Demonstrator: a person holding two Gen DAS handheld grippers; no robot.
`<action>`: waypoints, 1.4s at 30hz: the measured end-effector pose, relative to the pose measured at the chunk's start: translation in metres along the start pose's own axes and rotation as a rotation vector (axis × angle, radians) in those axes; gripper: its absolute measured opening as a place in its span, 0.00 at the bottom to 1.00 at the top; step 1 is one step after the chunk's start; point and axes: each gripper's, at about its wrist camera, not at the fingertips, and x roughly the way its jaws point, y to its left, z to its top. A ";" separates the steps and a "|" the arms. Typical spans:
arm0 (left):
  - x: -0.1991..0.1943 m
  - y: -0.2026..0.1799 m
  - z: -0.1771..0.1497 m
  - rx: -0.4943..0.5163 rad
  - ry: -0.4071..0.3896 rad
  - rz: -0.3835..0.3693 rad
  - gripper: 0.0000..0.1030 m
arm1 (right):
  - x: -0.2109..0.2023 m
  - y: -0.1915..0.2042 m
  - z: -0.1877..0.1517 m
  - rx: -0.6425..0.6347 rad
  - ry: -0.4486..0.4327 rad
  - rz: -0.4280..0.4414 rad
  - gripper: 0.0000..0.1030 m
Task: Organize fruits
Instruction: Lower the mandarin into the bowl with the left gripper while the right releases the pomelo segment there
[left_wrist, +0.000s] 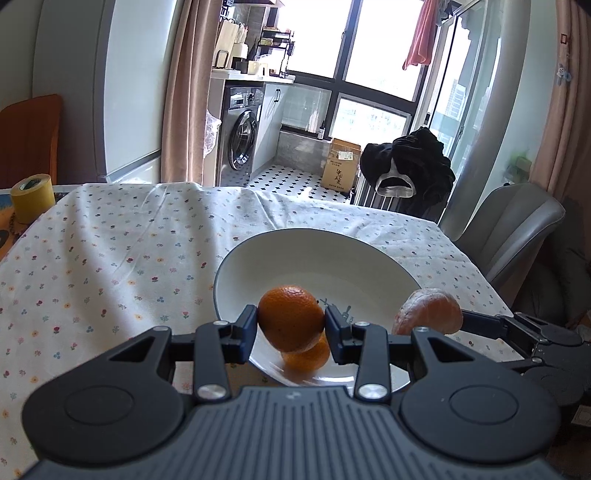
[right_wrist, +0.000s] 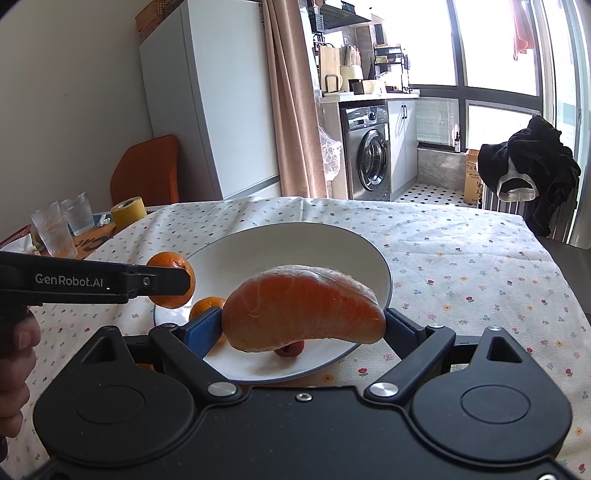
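Observation:
My left gripper (left_wrist: 291, 325) is shut on a whole tangerine (left_wrist: 291, 316), held just above the near rim of a white bowl (left_wrist: 317, 254). A second tangerine (left_wrist: 308, 356) lies in the bowl below it. My right gripper (right_wrist: 304, 319) is shut on a large peeled citrus segment (right_wrist: 303, 312), over the bowl (right_wrist: 295, 243). In the right wrist view the left gripper (right_wrist: 170, 282) and its tangerine (right_wrist: 170, 260) come in from the left, the second tangerine (right_wrist: 207, 306) lies in the bowl, and a small red fruit (right_wrist: 291, 349) peeks out under the segment. The segment (left_wrist: 428, 310) also shows at the bowl's right rim.
The bowl stands on a flowered tablecloth (left_wrist: 110, 266). A yellow tape roll (left_wrist: 31, 197) and two glasses (right_wrist: 62, 221) stand at the table's far left. A grey chair (left_wrist: 509, 229) is at the right edge. A hand (right_wrist: 14, 369) holds the left gripper.

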 end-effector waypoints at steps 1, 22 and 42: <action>0.002 0.001 0.001 -0.002 -0.003 0.003 0.37 | 0.004 0.000 0.001 -0.001 0.004 -0.004 0.87; 0.020 0.011 0.004 -0.035 0.025 0.020 0.40 | 0.016 0.002 0.004 -0.003 0.007 -0.015 0.89; -0.046 0.024 -0.001 -0.091 -0.041 0.023 0.69 | -0.032 0.012 0.006 0.012 -0.032 -0.018 0.99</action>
